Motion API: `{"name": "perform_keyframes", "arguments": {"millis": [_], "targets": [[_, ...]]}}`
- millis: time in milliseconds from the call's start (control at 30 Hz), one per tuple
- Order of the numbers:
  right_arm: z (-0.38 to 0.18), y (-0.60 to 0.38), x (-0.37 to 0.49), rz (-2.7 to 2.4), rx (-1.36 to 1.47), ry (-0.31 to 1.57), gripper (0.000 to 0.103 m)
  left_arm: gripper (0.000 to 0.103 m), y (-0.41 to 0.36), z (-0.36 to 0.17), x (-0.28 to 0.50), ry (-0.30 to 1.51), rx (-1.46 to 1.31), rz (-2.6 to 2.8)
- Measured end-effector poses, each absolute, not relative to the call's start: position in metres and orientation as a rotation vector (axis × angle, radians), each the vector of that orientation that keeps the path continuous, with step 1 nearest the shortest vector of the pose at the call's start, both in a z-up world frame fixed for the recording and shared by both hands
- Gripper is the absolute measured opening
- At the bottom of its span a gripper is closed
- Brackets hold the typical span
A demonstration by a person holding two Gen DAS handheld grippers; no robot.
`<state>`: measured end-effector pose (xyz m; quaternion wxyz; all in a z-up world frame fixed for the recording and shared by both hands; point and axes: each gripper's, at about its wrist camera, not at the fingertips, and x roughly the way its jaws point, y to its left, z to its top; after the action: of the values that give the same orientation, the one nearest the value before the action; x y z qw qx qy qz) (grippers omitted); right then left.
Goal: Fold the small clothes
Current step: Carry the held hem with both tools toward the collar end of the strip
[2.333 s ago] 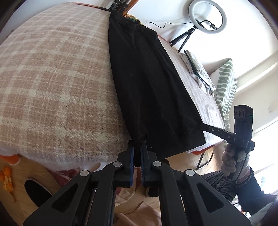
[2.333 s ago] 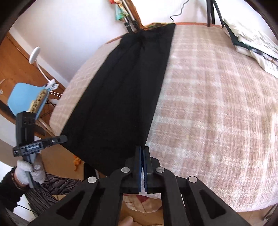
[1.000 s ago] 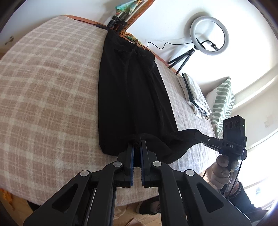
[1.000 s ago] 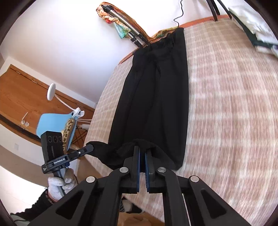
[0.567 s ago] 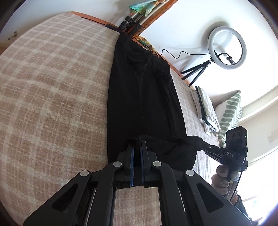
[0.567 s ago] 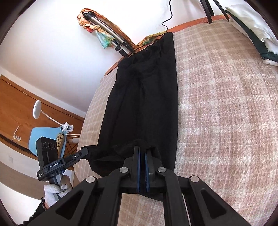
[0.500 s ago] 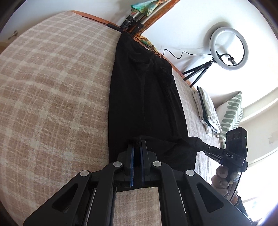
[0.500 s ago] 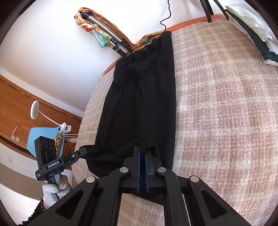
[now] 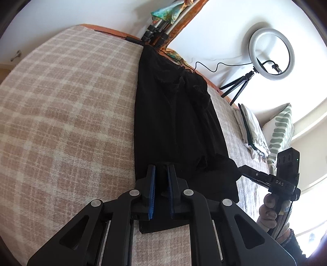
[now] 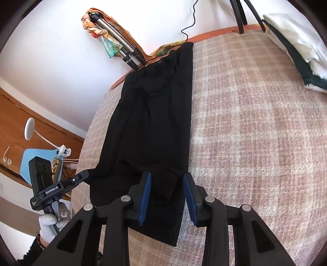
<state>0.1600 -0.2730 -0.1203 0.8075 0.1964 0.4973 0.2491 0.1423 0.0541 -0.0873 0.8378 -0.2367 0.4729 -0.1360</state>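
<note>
The right hand-held gripper (image 10: 166, 194) stands wide apart over the near hem of the black garment (image 10: 157, 126), gripping nothing. The left hand-held gripper (image 9: 161, 190) is parted narrowly, with black cloth between its blue pads (image 9: 151, 194). The garment lies lengthwise on the plaid-covered bed (image 10: 255, 133), its near end folded back. Beyond stand a ring light (image 9: 271, 54) and folded laundry (image 9: 252, 131).

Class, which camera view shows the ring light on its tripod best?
The left wrist view: the ring light shows whole, with its small tripod and cable, against the white wall. The right wrist view catches only dark tripod legs at the top edge, the ring cut off.
</note>
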Motion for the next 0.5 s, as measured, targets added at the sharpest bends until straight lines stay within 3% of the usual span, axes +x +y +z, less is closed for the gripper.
{"name": "perform_keyframes", "arguments": {"millis": [233,500], "targets": [[-0.108,-0.247,0.135,0.713,0.273,1.045,0.029,0.01,0.035,-0.076,0.12,1.023,-0.33,-0.418],[-0.133,-0.207,0.131,0.768,0.098,1.124,0.027,0.01,0.021,-0.11,0.13,1.15,-0.27,-0.43]]}}
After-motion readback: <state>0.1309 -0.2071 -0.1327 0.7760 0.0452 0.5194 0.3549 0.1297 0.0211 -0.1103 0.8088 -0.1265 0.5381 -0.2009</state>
